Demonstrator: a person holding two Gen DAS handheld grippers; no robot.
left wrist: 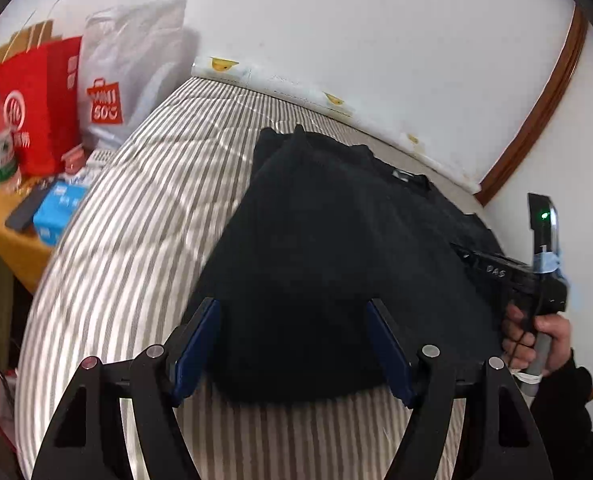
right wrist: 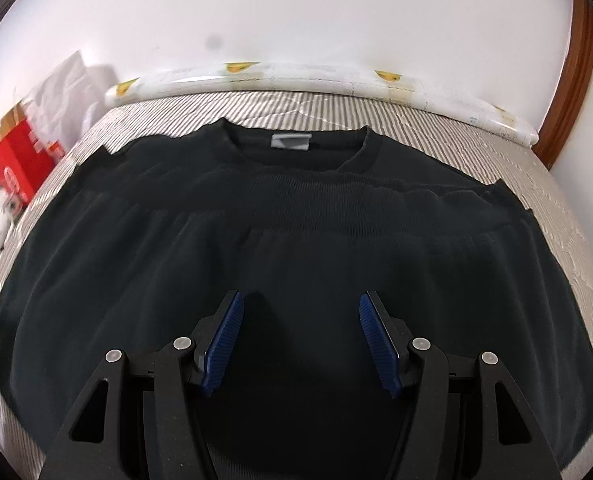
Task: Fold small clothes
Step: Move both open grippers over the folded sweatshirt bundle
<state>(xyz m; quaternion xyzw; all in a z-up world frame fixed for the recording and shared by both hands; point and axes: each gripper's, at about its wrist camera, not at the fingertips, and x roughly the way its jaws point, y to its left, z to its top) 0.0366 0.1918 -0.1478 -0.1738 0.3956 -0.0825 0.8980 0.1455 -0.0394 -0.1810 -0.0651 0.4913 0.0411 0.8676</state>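
Note:
A black sweater lies on a striped bed, collar and grey neck label toward the wall, its lower part folded up over the chest. My right gripper is open and empty just above the middle of the sweater. My left gripper is open and empty over the near left edge of the sweater. The right gripper's body and the hand holding it show at the right of the left wrist view.
A white wall runs behind the bed, with a white duck-print cushion along it. A side table at the left holds a red bag, a white bag, a blue box and a phone. A brown door frame is at the right.

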